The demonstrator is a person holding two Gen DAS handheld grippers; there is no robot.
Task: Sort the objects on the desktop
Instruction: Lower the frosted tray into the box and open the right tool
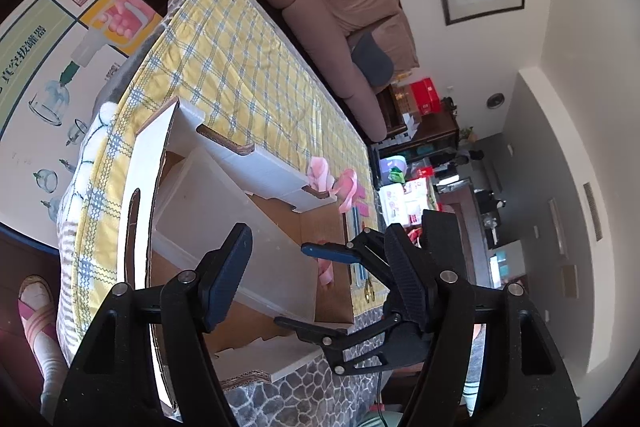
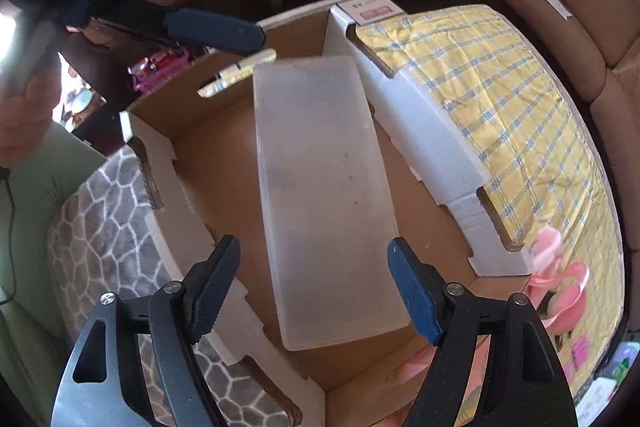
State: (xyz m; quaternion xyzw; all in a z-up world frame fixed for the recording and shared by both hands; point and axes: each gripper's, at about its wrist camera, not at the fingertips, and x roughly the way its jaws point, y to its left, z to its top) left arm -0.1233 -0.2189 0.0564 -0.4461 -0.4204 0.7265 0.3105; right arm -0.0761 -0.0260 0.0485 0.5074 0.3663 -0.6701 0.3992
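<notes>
Here the pink items [image 2: 560, 279] are partly hidden behind the cardboard box [image 2: 424, 131]. Pointing steeply down, the right gripper [image 2: 316, 291] straddles the translucent container [image 2: 324, 195] inside, gaping, nothing gripped; the left gripper [image 1: 320, 259] hangs open, empty.

- A shallow cardboard box [image 2: 208, 163], white outside and brown inside, lies open on the table.
- A long frosted plastic tray [image 2: 324, 203] lies flat and empty inside the box, running lengthwise.
- A gold-wrapped pen-like stick [image 2: 240, 71] hangs tilted over the box's far end.
- Pink ribbon pieces [image 2: 560, 283] lie just beyond the box's corner.
</notes>
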